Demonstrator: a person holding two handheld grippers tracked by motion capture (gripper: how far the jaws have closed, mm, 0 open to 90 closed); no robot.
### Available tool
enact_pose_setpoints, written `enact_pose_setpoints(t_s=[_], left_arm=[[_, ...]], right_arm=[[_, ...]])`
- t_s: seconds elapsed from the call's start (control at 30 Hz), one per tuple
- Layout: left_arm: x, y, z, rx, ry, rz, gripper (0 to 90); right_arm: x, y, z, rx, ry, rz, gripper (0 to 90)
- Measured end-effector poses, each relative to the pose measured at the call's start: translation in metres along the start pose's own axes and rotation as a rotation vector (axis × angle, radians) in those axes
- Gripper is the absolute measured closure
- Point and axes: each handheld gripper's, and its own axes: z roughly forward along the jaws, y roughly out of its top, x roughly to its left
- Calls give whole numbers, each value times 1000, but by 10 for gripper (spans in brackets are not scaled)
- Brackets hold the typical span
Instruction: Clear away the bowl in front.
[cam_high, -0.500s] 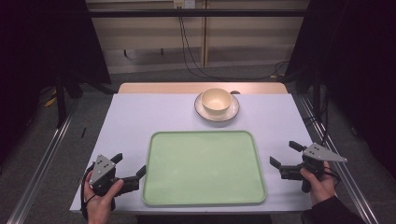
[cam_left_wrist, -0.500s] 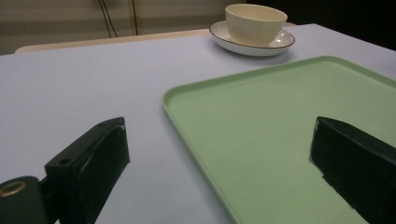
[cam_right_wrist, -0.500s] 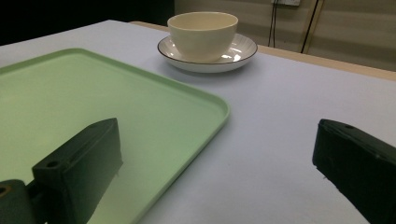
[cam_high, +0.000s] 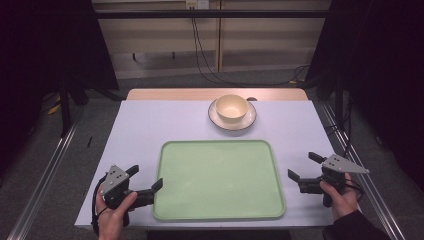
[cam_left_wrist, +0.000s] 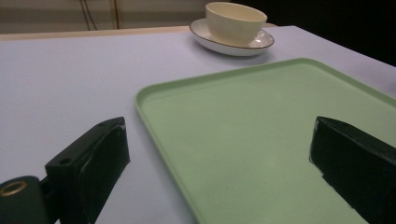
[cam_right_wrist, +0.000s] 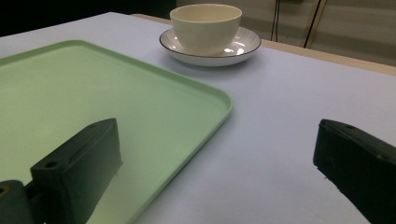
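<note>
**Both grippers parked beside the tray, nothing gripped**

Landmark: green tray (cam_high: 220, 179), lying flat at the near middle of the tabletop (cam_high: 150, 125), its surface bare.

- Left gripper (cam_high: 147, 178): just off the tray's near left corner, held in the person's left hand (cam_high: 112, 212). Jaws spread wide, nothing between them. In the left gripper view one jaw sits over the tabletop and the other over the tray (the tray's left rim runs between them).
- Right gripper (cam_high: 304, 166): just off the tray's right edge, toward the near end, held in the right hand (cam_high: 340, 197). Jaws likewise apart and unloaded. In the right gripper view one jaw is over the tray, the other over the tabletop.
- Cup (cam_high: 231, 107): cream, upright, on a dark-rimmed saucer (cam_high: 248, 120), just beyond the tray's far edge, near its middle. Well apart from both grippers.
</note>
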Motion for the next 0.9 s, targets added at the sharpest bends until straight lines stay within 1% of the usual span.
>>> enact_pose_setpoints(t_s=[0.03, 0.07, 0.1, 0.13, 0.17, 0.2, 0.23, 0.27, 0.33, 0.37, 0.4, 0.43, 0.47, 0.5, 0.53, 0.6, 0.67, 0.7, 0.73, 0.77, 0.8, 0.87, 0.9], left_arm=[[-4, 1, 3, 6, -12, 18, 45], [-5, 2, 4, 0, -14, 22, 45], [-5, 4, 5, 0, -19, 36, 45], [-6, 5, 6, -12, -24, 38, 45], [-6, 6, 7, -9, -20, 58, 45], [-7, 8, 8, -15, -14, 54, 45], [-7, 9, 9, -9, -11, 65, 44], [-7, 10, 11, -12, -19, 62, 44], [-9, 13, 14, -13, -16, 48, 44], [-10, 14, 16, -5, -22, 54, 43], [-12, 16, 16, -6, -10, 76, 42], [-15, 18, 17, -6, -4, 84, 40], [-16, 20, 18, -10, -13, 84, 39], [-16, 20, 18, -10, -13, 84, 39], [-19, 24, 21, -18, -27, 94, 39], [-21, 28, 25, -25, -34, 98, 39], [-21, 29, 27, -27, -38, 102, 39], [-21, 31, 30, -27, -48, 112, 39], [-22, 32, 33, -28, -38, 135, 40], [-22, 32, 33, -28, -38, 135, 40], [-21, 34, 37, -26, -42, 153, 41], [-20, 34, 39, -25, -46, 156, 41], [-20, 34, 41, -25, -35, 154, 44]], right_arm=[[-1, 0, -1, 0, 5, 1, 6], [0, 0, -1, -1, 6, 5, 6], [0, 0, -2, -3, 4, 4, 6], [0, 0, -2, -1, 5, 1, 6], [0, 0, -2, 4, 5, 4, 6], [0, 0, -2, 5, 3, 1, 6], [-1, 0, -1, 5, 2, -2, 6], [-1, 0, -2, 8, 6, 1, 6], [-1, 0, -2, 10, 4, 7, 7], [-1, 0, -2, 12, 5, 9, 8], [-1, 0, -2, 12, 0, 4, 10], [-1, 0, -2, 14, -6, 2, 10], [-2, 0, -3, 12, -10, 2, 9], [-2, 0, -3, 12, -10, 2, 9], [-2, -1, -3, 11, -6, 2, 9], [-1, -1, -3, 10, -3, 0, 10], [-2, -1, -3, 6, -2, -1, 10], [-2, -1, -3, 3, -4, -4, 10], [-2, -1, -3, 2, -1, -4, 10], [-2, -1, -3, -2, -2, -6, 10], [-2, -1, -3, -3, 1, -6, 10], [-2, -1, -3, -3, 1, -8, 9], [-2, -1, -3, -7, 1, -8, 9]])
